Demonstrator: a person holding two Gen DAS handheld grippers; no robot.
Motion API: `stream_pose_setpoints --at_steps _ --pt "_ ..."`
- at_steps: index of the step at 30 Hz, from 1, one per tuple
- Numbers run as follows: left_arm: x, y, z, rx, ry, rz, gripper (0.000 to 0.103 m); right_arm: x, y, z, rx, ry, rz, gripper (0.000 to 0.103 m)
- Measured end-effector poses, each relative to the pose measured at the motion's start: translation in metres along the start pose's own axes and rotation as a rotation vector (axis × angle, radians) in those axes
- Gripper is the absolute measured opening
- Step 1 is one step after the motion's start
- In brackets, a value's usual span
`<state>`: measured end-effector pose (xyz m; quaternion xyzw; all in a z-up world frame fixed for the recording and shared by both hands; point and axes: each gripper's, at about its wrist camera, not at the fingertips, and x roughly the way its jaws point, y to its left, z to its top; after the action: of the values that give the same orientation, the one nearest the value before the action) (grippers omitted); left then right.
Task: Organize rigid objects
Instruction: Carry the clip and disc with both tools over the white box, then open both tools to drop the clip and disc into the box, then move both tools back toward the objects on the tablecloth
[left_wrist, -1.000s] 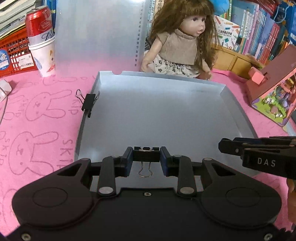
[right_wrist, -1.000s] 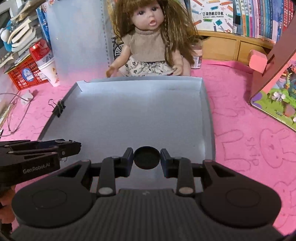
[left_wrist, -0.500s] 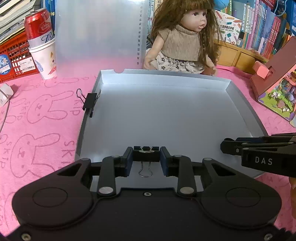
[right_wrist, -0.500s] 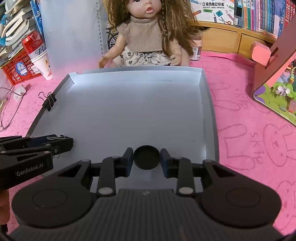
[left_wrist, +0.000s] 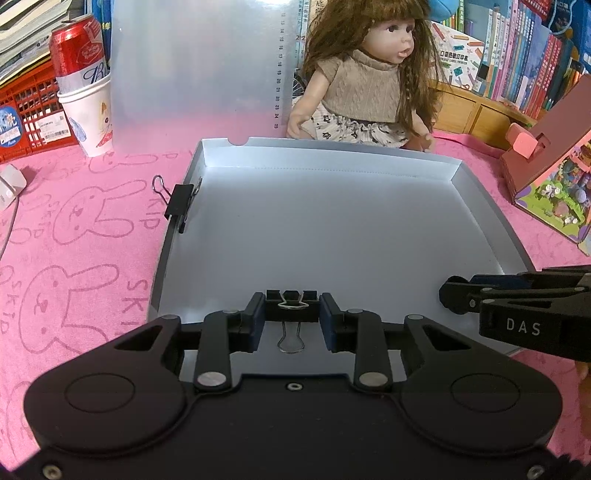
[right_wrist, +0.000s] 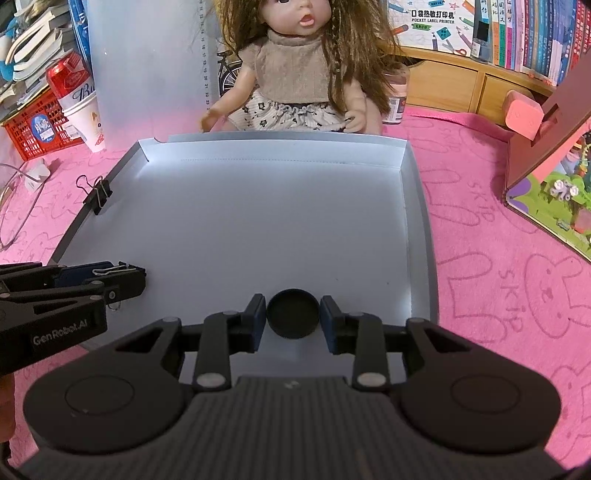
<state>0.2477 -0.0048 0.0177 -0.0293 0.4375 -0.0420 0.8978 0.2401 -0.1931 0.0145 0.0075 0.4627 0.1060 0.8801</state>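
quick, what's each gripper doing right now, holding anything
Left gripper: shut on the binder clip, over the grey tray.
Right gripper: jaws opening, the black round cap between them with small gaps either side.

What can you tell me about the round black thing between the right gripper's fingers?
The round black cap looks like a small matte plastic disc with a shallow raised rim. It lies flat near the front edge of the grey tray, between the fingers of the right gripper, whose jaws are opening. Thin gaps show on both sides, so the pads no longer press it.
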Motion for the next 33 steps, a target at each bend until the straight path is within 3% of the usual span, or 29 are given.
stream_pose_setpoints --at_steps 2,8,13,15,25,33 --pt "-0.002 0.001 0.0 0.001 -0.006 0.002 0.031 -0.001 0.0 0.0 0.003 -0.008 0.003 0.054" --pt "-0.016 0.004 0.001 0.002 -0.051 0.017 0.051 -0.013 0.001 0.0 -0.008 -0.048 0.002 0.06" --pt "-0.033 0.005 -0.002 0.017 -0.093 0.024 0.071 -0.03 0.005 -0.005 -0.035 -0.116 0.002 0.08" --pt "-0.042 0.006 -0.005 0.021 -0.116 0.026 0.076 -0.038 0.006 -0.007 -0.036 -0.143 0.009 0.083" --pt "-0.08 0.01 -0.028 0.006 -0.193 -0.02 0.08 -0.079 0.011 -0.03 -0.031 -0.283 0.06 0.093" --pt "-0.108 0.008 -0.056 0.025 -0.251 -0.019 0.081 -0.101 0.01 -0.058 -0.017 -0.349 0.074 0.093"
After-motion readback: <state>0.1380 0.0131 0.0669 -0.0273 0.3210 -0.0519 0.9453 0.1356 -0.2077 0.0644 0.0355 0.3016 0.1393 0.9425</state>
